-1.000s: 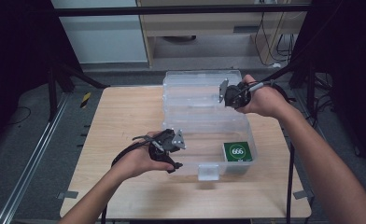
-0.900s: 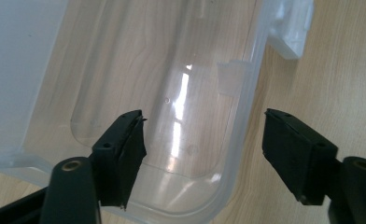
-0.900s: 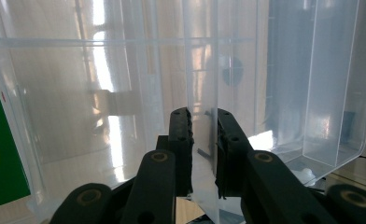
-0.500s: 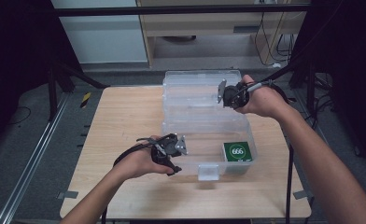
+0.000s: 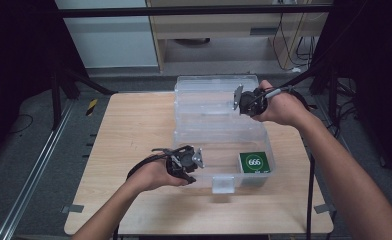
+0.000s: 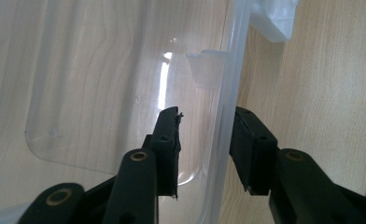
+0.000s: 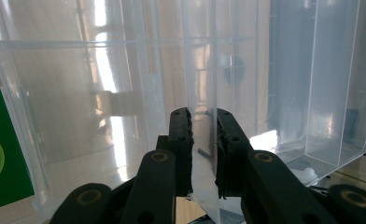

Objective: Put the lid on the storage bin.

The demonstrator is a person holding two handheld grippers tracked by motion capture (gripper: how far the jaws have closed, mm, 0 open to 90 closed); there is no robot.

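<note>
Left gripper (image 6: 202, 140) jaws straddle the clear box (image 5: 219, 107) wall, apart; right gripper (image 7: 203, 140) pinches its lid edge.

A lab or workshop recording bay: a light wooden table (image 5: 134, 145) stands on grey floor (image 5: 24, 150) beside metal floor rails (image 5: 39, 165), black frame bars (image 5: 194, 10), and bundled cables (image 5: 289, 40) beyond the person's fingers.

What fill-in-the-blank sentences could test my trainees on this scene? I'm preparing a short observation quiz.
1. The storage box on the table is made of clear ____.
2. The box's lid is ____.
3. The card inside the box is coloured ____.
4. The right gripper is shut on the ____.

Missing words: plastic; open; green; lid
</note>
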